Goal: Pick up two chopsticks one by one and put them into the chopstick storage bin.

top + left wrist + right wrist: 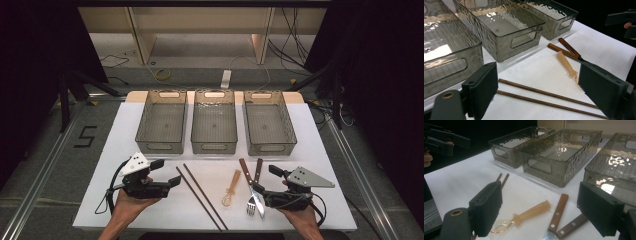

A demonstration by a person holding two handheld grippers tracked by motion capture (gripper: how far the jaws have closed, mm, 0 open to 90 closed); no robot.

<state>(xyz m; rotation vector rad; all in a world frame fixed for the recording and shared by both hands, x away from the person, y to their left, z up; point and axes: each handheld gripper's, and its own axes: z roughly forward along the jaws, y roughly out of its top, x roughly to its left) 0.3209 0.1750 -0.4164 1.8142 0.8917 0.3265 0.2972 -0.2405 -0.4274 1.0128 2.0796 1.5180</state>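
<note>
The sorting is only starting, it seems. All the things are lying on the white table (125, 150), in front of three see-through bins, and the bins look bare inside.

The left claw (176, 180) is hovering just beside the two chopsticks (200, 196). Its jaws are standing wide apart, gripping nothing and touching nothing. In the left gripper view the chopsticks (544, 97) are lying side by side on the table, just past the jaws.

The right claw (256, 188) is also wide apart and holding nothing. It is hanging right over the knife (251, 187) and the fork (254, 192). The little plastic spoon (231, 189) is lying between the chopsticks and the knife.

The next move is probably a pick-up. The left claw needs to go down over the chopsticks, squeeze them, and carry them to a bin, maybe the left bin (161, 142).
</note>
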